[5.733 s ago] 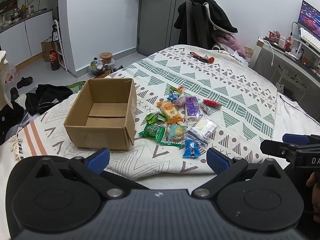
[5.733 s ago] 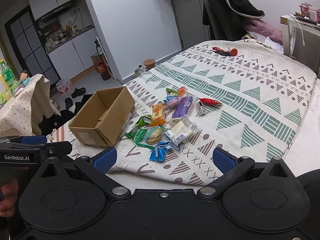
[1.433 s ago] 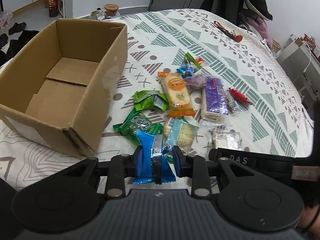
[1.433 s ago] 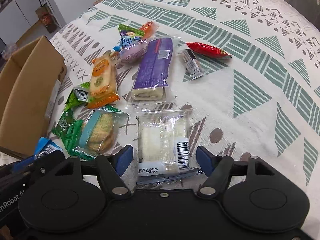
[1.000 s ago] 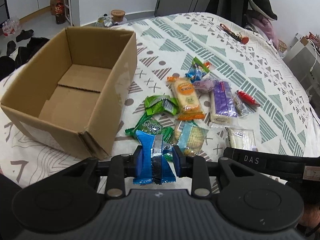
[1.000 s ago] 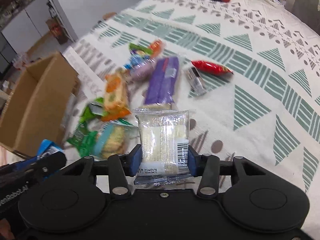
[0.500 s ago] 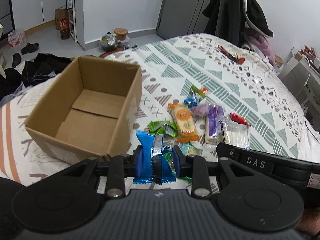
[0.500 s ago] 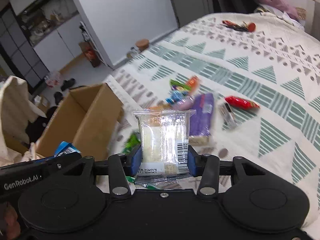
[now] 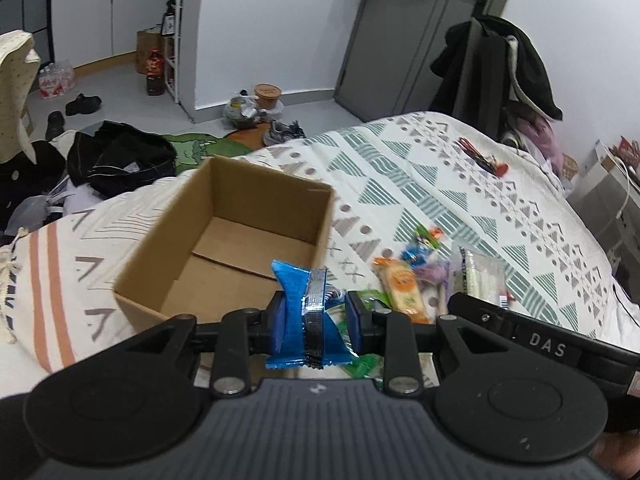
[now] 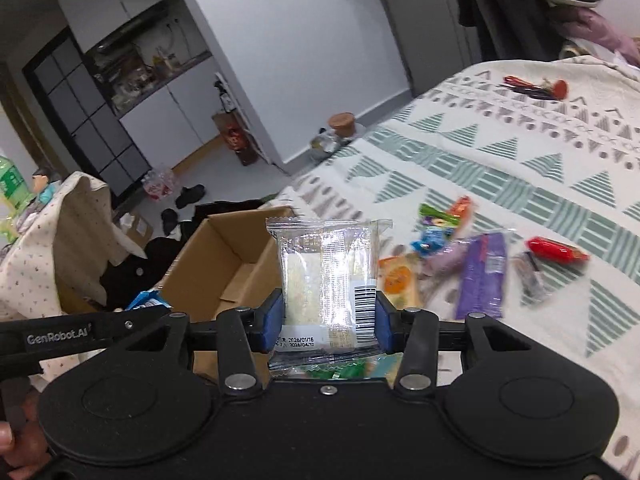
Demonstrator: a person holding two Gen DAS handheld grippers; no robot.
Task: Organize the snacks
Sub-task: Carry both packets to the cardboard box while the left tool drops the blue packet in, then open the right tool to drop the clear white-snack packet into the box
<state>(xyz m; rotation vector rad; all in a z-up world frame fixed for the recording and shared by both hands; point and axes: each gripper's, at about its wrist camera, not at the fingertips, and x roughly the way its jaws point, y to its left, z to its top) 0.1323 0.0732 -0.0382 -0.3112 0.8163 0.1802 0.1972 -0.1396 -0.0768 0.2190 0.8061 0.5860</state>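
My left gripper (image 9: 315,317) is shut on a blue snack packet (image 9: 306,312) and holds it in the air just in front of the near right corner of the open cardboard box (image 9: 168,236). My right gripper (image 10: 326,322) is shut on a clear wrapped sandwich packet (image 10: 324,280), raised to the right of the box (image 10: 224,256). The box is empty and sits on the patterned bedspread (image 9: 440,184). Several loose snacks lie right of it, among them an orange cracker packet (image 9: 402,286), a purple bar (image 10: 482,276) and a red packet (image 10: 556,249).
The bed's left edge drops to a floor with dark clothes (image 9: 116,156), shoes and bottles. A draped chair (image 10: 52,248) stands left of the bed. A coat hangs on a chair (image 9: 500,64) at the far side. A red tool (image 10: 536,86) lies far up the bed.
Both grippers closed on their packets and have lifted them off the bed. They have risen and drawn back toward the box, so more of the room shows.
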